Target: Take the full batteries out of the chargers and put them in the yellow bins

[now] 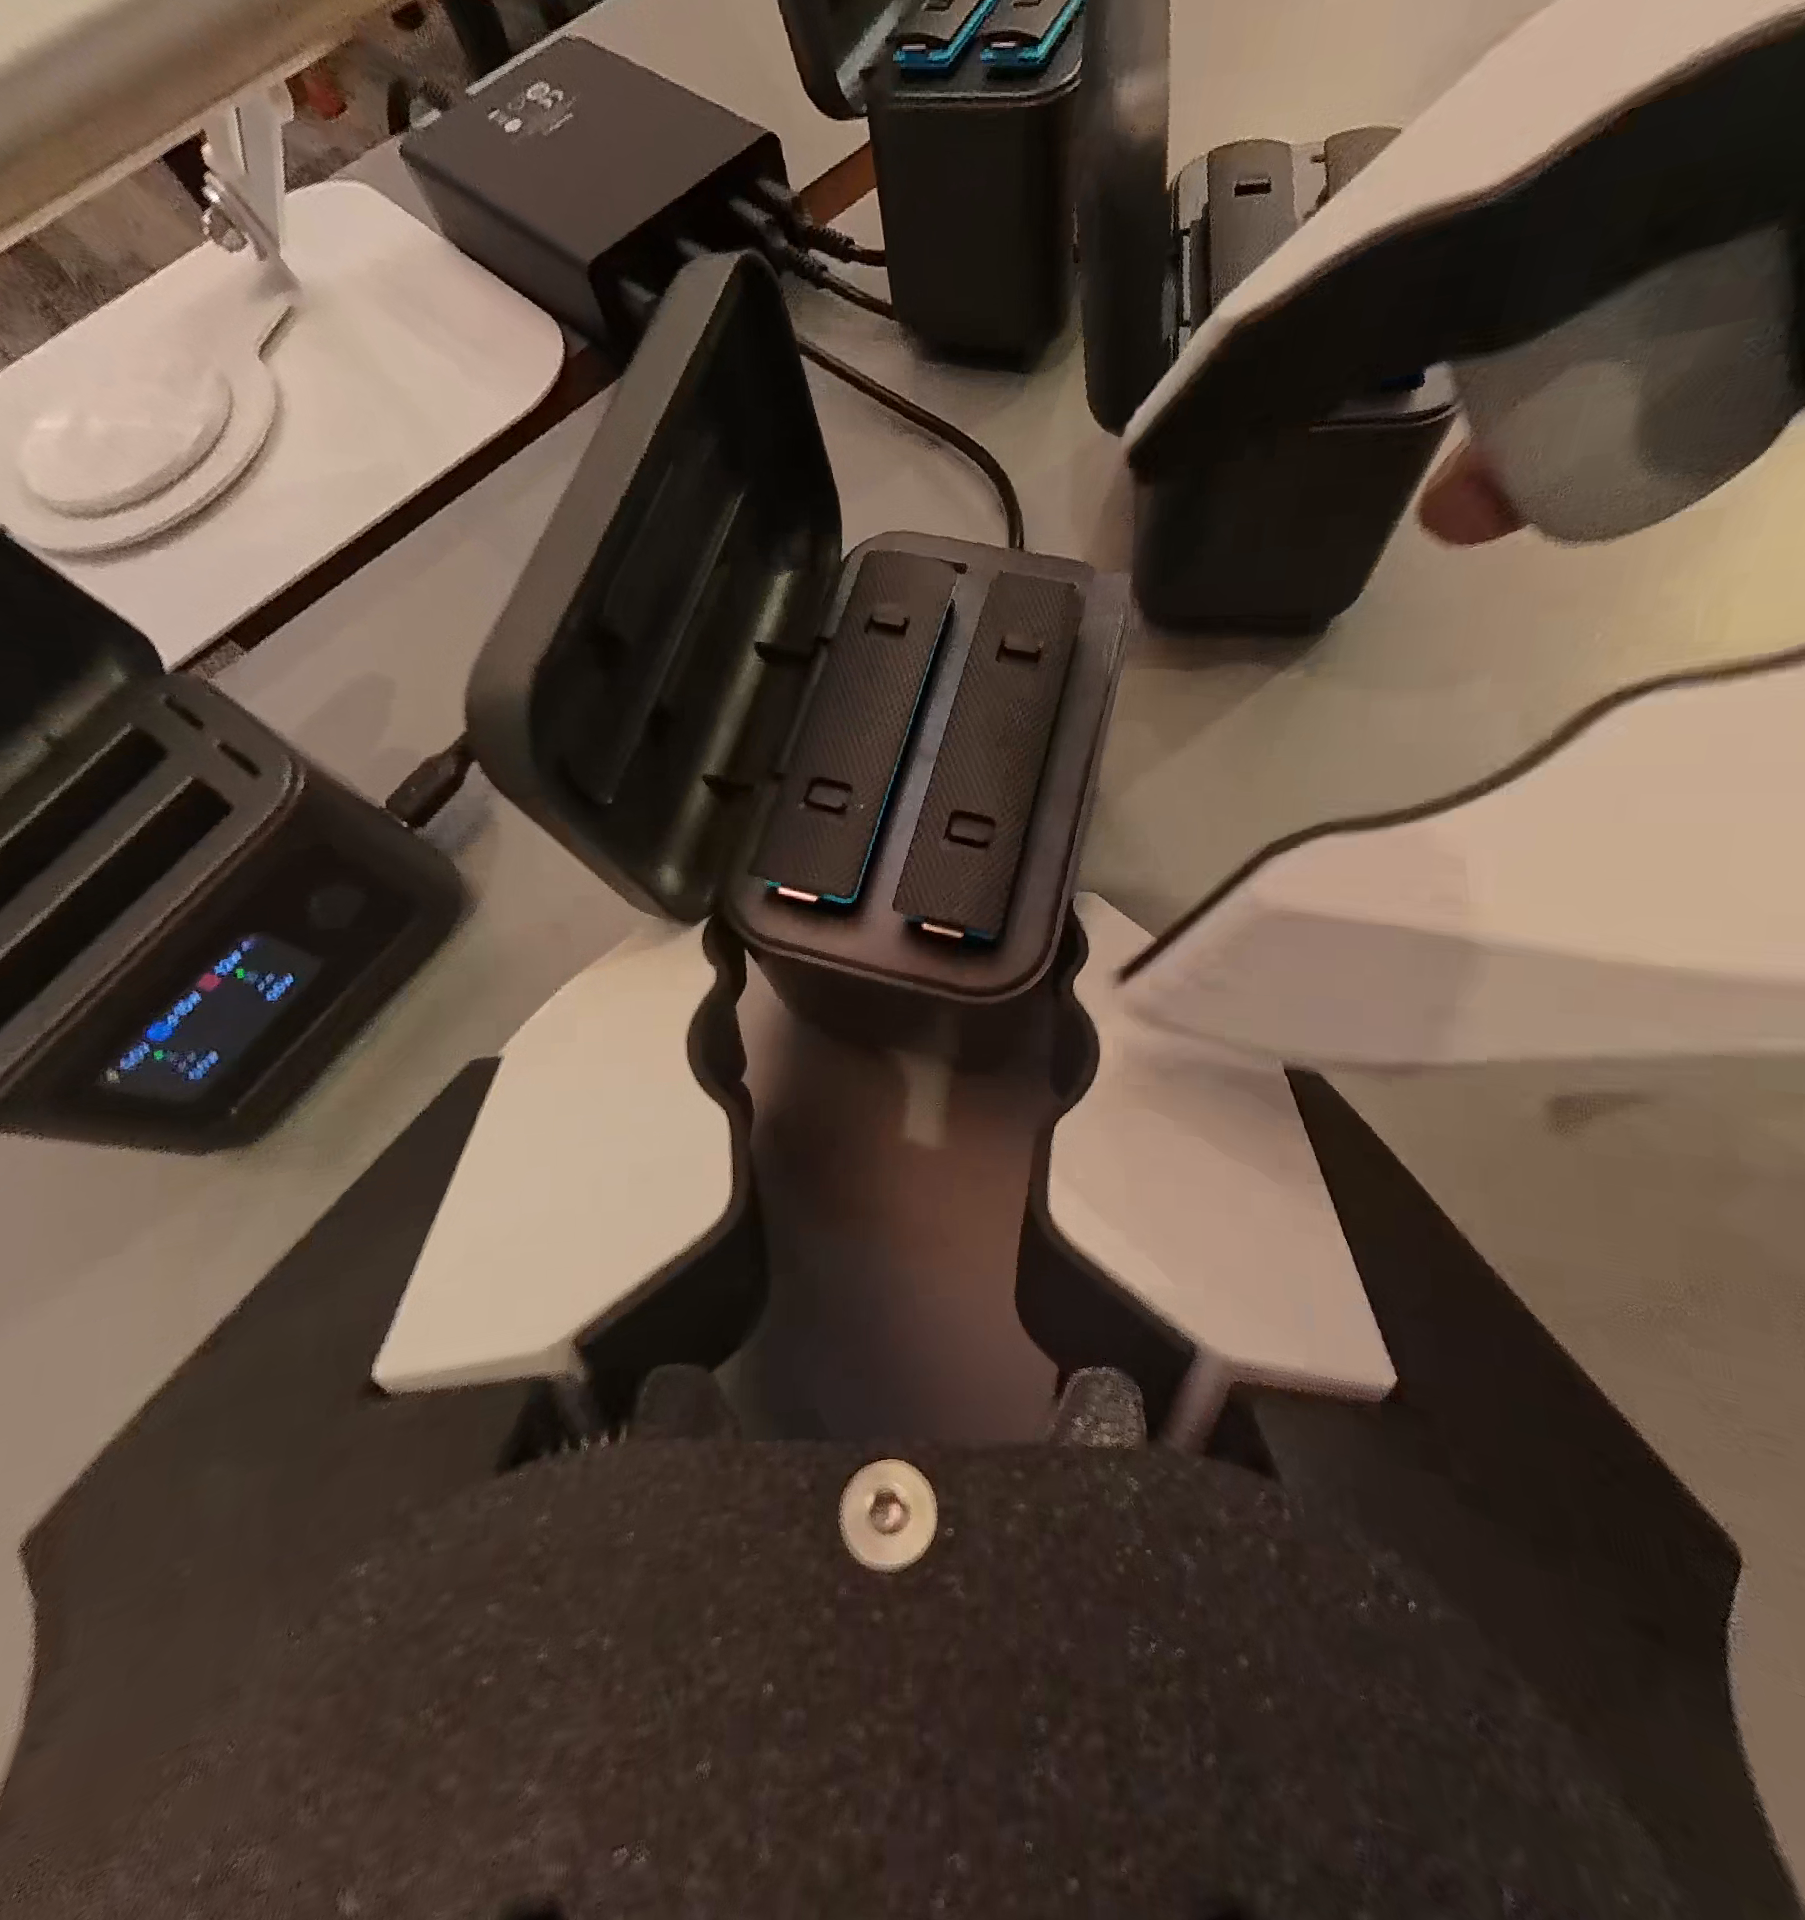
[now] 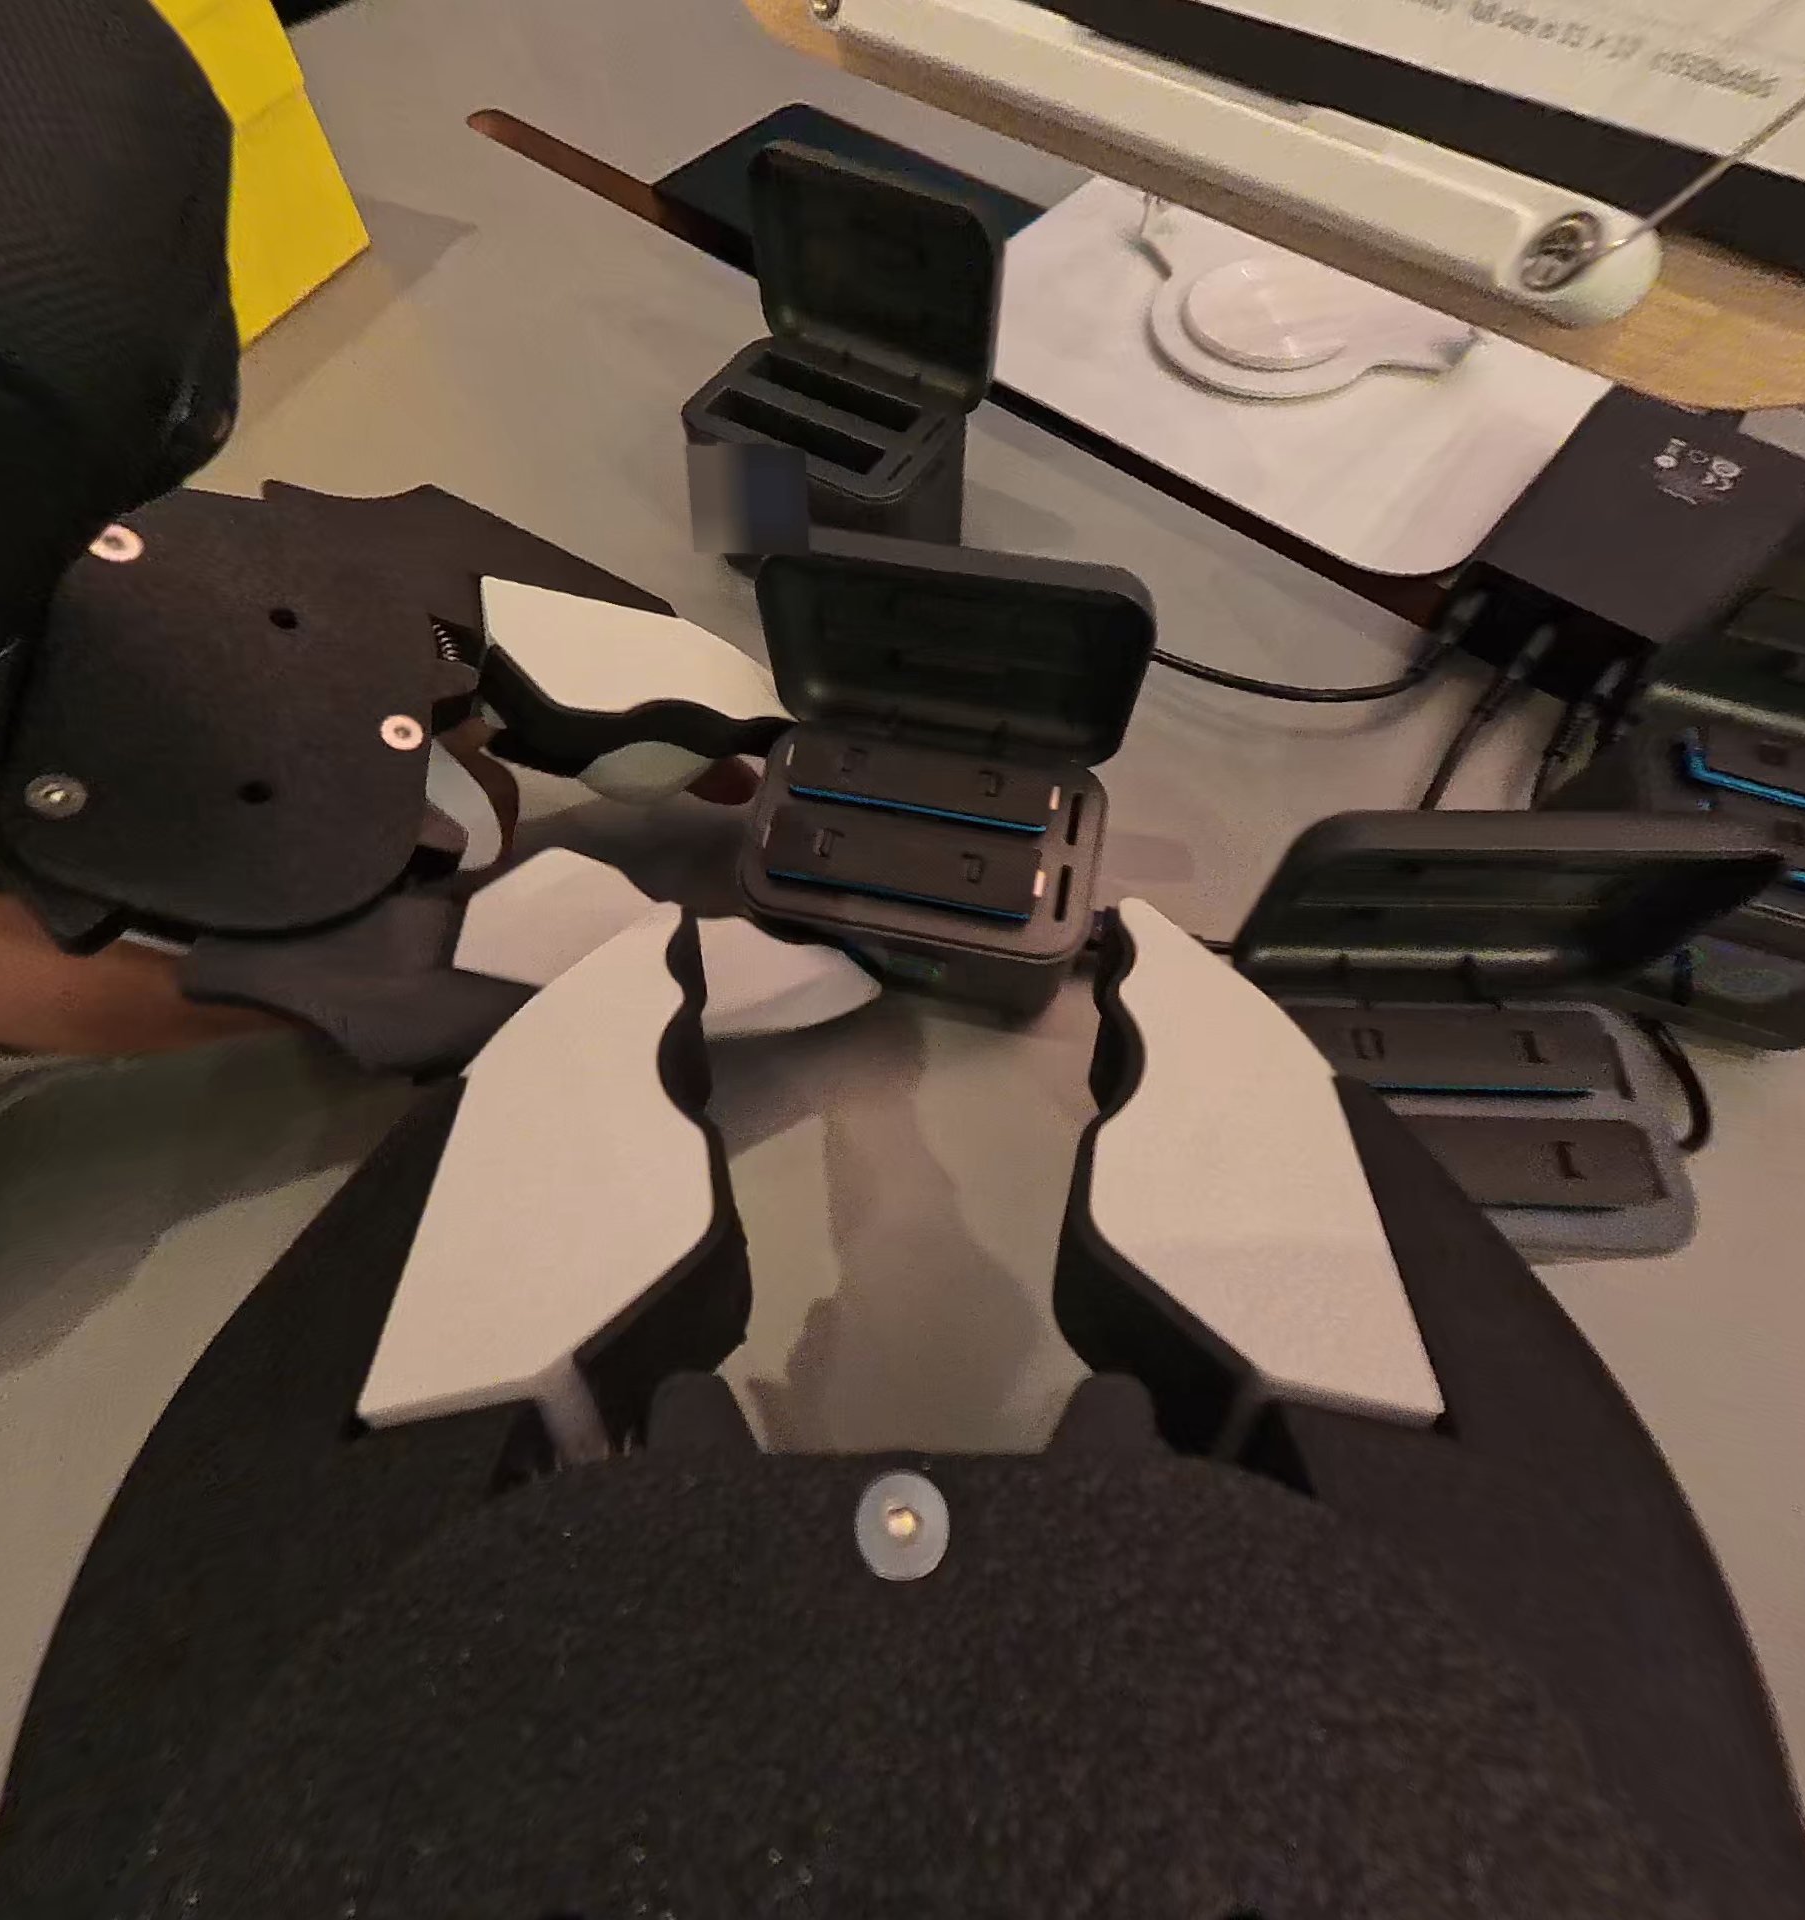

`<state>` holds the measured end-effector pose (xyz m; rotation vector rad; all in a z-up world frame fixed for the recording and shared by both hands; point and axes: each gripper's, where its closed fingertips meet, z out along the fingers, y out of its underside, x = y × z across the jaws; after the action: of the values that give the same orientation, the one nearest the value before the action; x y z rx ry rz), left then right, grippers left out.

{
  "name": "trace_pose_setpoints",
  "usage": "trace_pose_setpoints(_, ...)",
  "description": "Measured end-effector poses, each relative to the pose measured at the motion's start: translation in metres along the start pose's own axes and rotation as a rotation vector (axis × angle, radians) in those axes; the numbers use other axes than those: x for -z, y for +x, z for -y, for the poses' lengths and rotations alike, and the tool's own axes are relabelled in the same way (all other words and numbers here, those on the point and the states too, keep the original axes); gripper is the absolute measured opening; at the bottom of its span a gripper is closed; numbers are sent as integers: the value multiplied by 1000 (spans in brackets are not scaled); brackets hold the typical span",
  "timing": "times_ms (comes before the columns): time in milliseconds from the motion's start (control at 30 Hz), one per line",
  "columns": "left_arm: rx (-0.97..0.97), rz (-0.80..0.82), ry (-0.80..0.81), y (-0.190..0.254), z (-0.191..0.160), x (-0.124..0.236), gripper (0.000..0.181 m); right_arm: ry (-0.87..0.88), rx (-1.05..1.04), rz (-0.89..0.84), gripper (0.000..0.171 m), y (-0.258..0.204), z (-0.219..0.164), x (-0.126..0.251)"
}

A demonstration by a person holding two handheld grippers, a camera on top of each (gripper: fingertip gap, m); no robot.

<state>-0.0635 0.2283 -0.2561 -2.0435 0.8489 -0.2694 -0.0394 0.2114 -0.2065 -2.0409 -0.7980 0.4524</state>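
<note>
Left tool (image 1: 893, 940) clamping 2-battery charger (image 1: 939, 935)

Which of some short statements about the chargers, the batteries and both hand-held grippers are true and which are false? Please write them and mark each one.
1. The left hand-held gripper grips the body of the open charger. True.
2. That charger's lid is closed. False: it stands open.
3. Two batteries sit in that charger. True.
4. The right hand-held gripper holds a battery. False: its jaws are open with nothing between them.
5. The charger farther back is full. False: its slots are empty.
</note>
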Motion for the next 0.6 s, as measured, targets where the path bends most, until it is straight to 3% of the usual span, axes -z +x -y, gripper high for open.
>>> trace_pose_setpoints(600, 52, 2, 6, 6, -9, 10, 55, 46, 5, -39, 59, -6, -1, -28)
